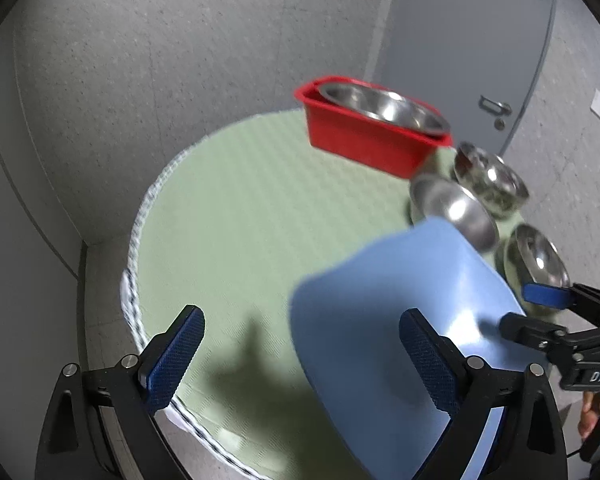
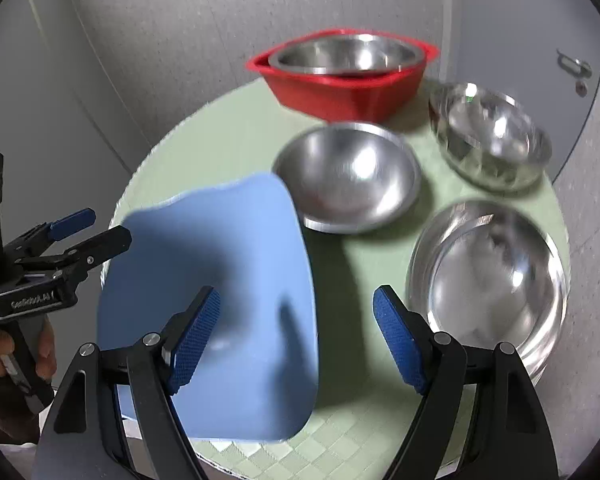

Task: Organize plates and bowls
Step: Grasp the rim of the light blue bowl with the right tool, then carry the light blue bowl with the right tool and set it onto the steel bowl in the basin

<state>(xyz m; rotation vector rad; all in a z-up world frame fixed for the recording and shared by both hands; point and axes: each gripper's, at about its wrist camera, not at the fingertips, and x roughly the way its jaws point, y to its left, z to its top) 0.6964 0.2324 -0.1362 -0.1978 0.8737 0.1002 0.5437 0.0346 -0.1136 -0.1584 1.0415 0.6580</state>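
Note:
A pale blue square plate (image 2: 228,280) lies on the round green-clothed table (image 2: 356,400), also in the left wrist view (image 1: 384,320). A red bowl (image 2: 340,88) at the back holds a steel bowl (image 2: 346,58). Three loose steel bowls sit to the right: a middle one (image 2: 348,176), a faceted one (image 2: 492,136) and a large near one (image 2: 488,280). My left gripper (image 1: 300,356) is open, its right finger over the plate. My right gripper (image 2: 296,340) is open, its left finger over the plate's near part.
The table's edge (image 1: 136,264) falls off to the left toward a grey floor and walls. A grey door with a handle (image 1: 496,106) stands behind the table at right. The other gripper shows in each view (image 1: 548,312) (image 2: 88,236).

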